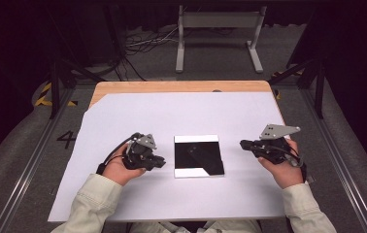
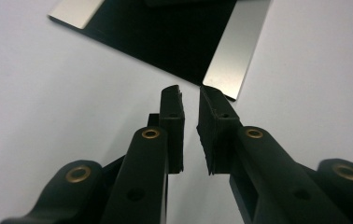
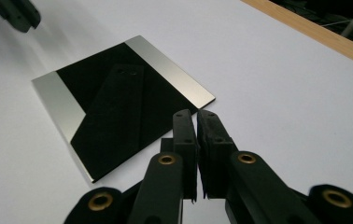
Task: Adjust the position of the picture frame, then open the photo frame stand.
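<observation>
A square, mirror-like plate (image 1: 198, 155) lies flat on the white sheet in the middle of the table, dark with bright silvery strips along its edges. My left gripper (image 1: 161, 162) rests just left of it, pointing at it. In the left gripper view the jaws (image 2: 189, 93) stand a small gap apart with nothing between them, close to a corner of the plate (image 2: 165, 32). My right gripper (image 1: 243, 144) is to the plate's right, also pointing at it. Its pads (image 3: 194, 116) are almost together and empty, just short of the plate's (image 3: 114, 102) corner. The left gripper (image 3: 18, 14) shows beyond the plate.
A white sheet (image 1: 172, 111) covers most of the wooden table (image 1: 172, 86), whose far edge stays bare (image 3: 314, 32). Beyond the table, a grey metal stand (image 1: 218, 29) and loose cables (image 1: 142, 43) sit on the floor. Both sleeves come in from the bottom.
</observation>
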`<state>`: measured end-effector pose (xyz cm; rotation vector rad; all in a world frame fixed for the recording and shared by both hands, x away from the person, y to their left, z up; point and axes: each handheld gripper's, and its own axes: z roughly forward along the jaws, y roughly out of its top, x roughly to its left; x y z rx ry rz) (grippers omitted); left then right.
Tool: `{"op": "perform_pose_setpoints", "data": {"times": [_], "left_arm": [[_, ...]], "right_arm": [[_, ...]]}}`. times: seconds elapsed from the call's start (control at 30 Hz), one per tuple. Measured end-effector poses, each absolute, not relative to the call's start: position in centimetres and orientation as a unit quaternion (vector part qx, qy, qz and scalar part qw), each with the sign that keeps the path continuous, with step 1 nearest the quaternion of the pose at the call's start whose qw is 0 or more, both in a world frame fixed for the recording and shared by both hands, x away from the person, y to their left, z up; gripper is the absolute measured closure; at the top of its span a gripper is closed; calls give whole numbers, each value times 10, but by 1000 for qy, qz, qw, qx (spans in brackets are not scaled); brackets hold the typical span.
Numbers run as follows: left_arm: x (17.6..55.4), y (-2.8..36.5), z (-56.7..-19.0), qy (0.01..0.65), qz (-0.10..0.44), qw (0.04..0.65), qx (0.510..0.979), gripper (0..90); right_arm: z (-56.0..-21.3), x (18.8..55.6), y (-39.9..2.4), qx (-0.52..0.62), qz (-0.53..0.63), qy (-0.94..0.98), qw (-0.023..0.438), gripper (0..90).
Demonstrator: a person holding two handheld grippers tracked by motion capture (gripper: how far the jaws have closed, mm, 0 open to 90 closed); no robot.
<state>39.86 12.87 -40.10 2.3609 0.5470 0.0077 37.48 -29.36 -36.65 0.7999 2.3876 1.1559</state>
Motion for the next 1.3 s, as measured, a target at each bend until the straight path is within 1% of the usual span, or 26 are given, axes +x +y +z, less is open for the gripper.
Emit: {"op": "perform_pose_setpoints", "data": {"times": [0.13, 0.23, 0.4, 0.53, 0.63, 0.7, 0.8, 0.93, 1.17, 1.3], "left_arm": [[400, 143, -394, 224, 0, 388, 894, 800], [402, 152, -390, 242, 12, 420, 875, 794], [403, 166, -385, 280, 44, 448, 848, 773], [405, 179, -382, 307, 76, 469, 824, 742], [408, 186, -384, 318, 80, 487, 810, 691], [409, 189, -386, 324, 81, 491, 804, 673], [411, 192, -389, 327, 97, 495, 799, 654], [412, 194, -390, 332, 117, 500, 791, 598], [414, 195, -391, 341, 120, 498, 788, 587], [415, 194, -392, 340, 119, 497, 789, 568]], "right_arm": [[-364, 372, -294, 271, 417, 849, 176, 829], [-364, 371, -293, 276, 420, 847, 170, 801], [-365, 371, -285, 283, 422, 846, 162, 750], [-363, 369, -282, 290, 433, 838, 160, 720], [-362, 368, -281, 291, 440, 834, 163, 704], [-360, 366, -281, 290, 449, 829, 165, 691], [-357, 364, -278, 285, 458, 826, 164, 674], [-354, 361, -274, 292, 460, 823, 159, 631], [-347, 355, -261, 292, 452, 833, 132, 585], [-346, 352, -253, 280, 433, 849, 120, 596]]}}
